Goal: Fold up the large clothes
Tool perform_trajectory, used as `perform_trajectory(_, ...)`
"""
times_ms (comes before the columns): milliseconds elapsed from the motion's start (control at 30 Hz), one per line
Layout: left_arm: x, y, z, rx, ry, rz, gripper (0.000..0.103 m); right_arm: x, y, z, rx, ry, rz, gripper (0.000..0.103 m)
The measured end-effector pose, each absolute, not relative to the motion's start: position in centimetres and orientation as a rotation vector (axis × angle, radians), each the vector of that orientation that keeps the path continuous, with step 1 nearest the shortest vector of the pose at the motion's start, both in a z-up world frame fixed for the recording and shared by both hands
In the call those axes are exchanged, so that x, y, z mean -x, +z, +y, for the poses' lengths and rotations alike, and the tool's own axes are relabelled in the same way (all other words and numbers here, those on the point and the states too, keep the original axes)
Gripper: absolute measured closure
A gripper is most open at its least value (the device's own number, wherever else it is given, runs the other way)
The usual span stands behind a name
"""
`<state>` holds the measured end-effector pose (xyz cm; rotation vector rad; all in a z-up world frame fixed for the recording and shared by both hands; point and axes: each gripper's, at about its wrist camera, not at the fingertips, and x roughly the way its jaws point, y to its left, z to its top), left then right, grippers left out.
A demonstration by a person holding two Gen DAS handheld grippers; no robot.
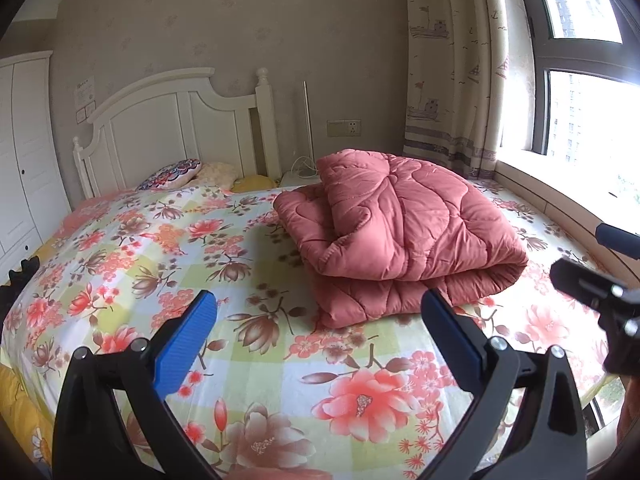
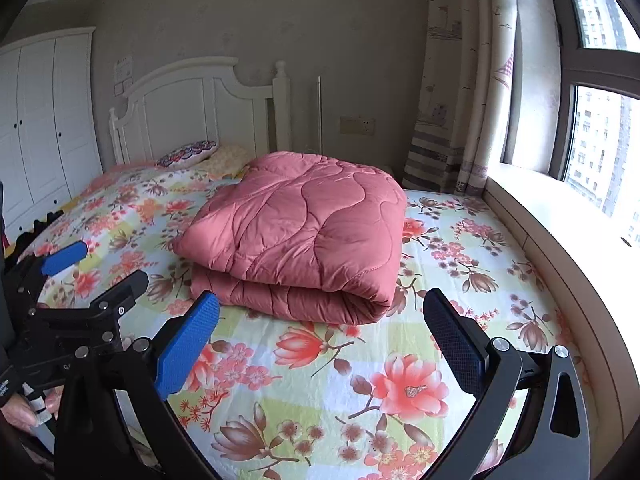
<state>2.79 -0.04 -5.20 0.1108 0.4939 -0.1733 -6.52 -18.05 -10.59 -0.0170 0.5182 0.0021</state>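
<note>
Two grippers, left gripper and right gripper, jaws spread, empty, above floral bedsheet. Puffy pink quilted comforter folded into rounded layers.

Pink quilted comforter folded in thick layered bundle, lying mid-bed, fold edge frontward.

left gripper: jaws wide apart, empty | right gripper: jaws wide apart, empty, just beside left gripper

Slightly glossy stitched pink quilt on matt floral cotton sheet; painted wooden headboard.
</note>
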Motion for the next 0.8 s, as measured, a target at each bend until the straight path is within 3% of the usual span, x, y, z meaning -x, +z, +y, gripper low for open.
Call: perform_trajectory(800,-2.9,-5.6,0.5,-0.103,-0.166,0.502,0.002,6.2,-11.6,-16.6,0.067,0.014,0.544,0.005)
